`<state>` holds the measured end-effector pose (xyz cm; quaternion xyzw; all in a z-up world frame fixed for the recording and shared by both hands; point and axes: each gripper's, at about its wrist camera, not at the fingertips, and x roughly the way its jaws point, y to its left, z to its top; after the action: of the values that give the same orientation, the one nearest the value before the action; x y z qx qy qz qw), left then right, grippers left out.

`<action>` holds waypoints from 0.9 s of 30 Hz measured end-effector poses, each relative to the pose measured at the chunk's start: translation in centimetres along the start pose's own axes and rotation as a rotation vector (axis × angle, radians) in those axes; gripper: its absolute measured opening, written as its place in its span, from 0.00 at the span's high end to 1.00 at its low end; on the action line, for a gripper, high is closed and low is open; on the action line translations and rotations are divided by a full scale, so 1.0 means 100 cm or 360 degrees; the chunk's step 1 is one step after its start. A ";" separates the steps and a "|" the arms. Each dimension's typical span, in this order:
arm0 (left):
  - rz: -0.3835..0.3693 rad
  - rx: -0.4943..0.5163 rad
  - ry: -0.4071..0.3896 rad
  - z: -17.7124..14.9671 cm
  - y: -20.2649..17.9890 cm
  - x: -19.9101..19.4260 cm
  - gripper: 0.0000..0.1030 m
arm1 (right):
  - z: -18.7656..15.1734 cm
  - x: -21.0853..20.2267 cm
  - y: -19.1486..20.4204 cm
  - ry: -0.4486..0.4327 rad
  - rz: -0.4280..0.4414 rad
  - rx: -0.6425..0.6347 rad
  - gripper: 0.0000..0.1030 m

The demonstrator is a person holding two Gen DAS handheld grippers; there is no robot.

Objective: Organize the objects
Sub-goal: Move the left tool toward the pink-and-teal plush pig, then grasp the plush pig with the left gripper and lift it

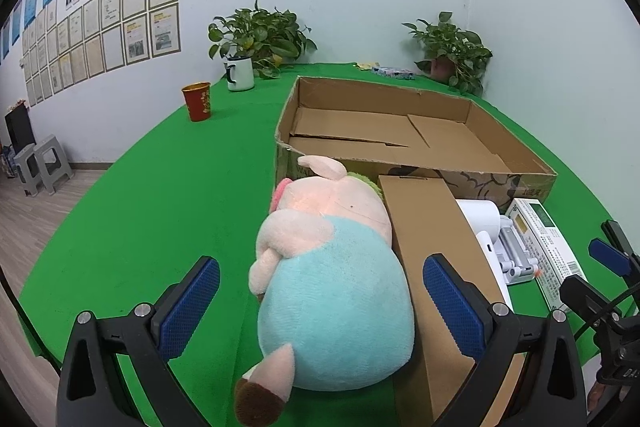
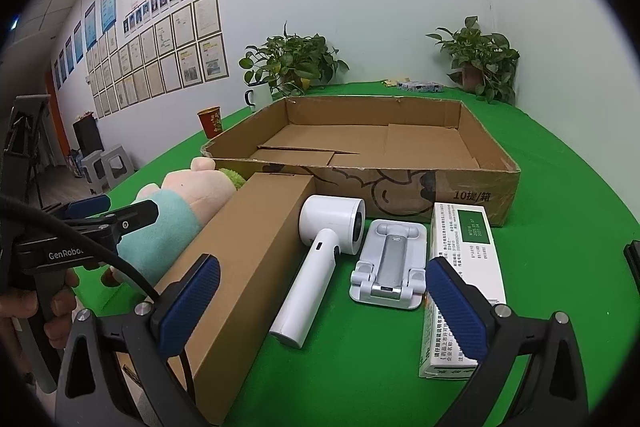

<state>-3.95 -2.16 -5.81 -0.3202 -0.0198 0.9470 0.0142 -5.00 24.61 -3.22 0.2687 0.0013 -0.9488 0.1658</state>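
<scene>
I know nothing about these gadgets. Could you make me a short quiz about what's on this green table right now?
1. True or false: the big cardboard tray already holds the plush pig.
2. Which item lies directly between the long brown box and the phone stand? A) red cup B) white hair dryer C) medicine box
3. Fill in: the left gripper has its fingers spread on either side of the ____.

Key:
1. False; the tray is empty and the pig lies in front of it.
2. B, the white hair dryer.
3. Plush pig.
</scene>
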 end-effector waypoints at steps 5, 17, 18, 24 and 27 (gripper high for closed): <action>-0.0013 -0.0002 0.0005 0.001 0.002 0.003 0.01 | 0.002 0.000 0.002 -0.0014 -0.0007 -0.0019 0.01; -0.0033 -0.0052 0.0008 0.001 0.024 0.006 0.03 | 0.016 0.003 0.018 -0.0067 0.0037 -0.0117 0.01; -0.0036 -0.0052 0.0012 0.000 0.026 0.006 0.03 | 0.018 0.003 0.021 -0.0068 0.0054 -0.0118 0.01; -0.0138 -0.0087 0.0068 -0.004 0.035 0.018 0.08 | 0.031 0.002 0.039 -0.0071 0.0279 -0.0110 0.01; -0.0260 -0.0136 0.0095 -0.006 0.041 0.025 0.14 | 0.037 0.005 0.042 -0.0025 0.0470 -0.0024 0.01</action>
<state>-5.63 -6.11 -8.01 -0.3458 -0.0860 0.9311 0.0783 -5.97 20.14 0.04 0.2573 -0.0324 -0.9162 0.3055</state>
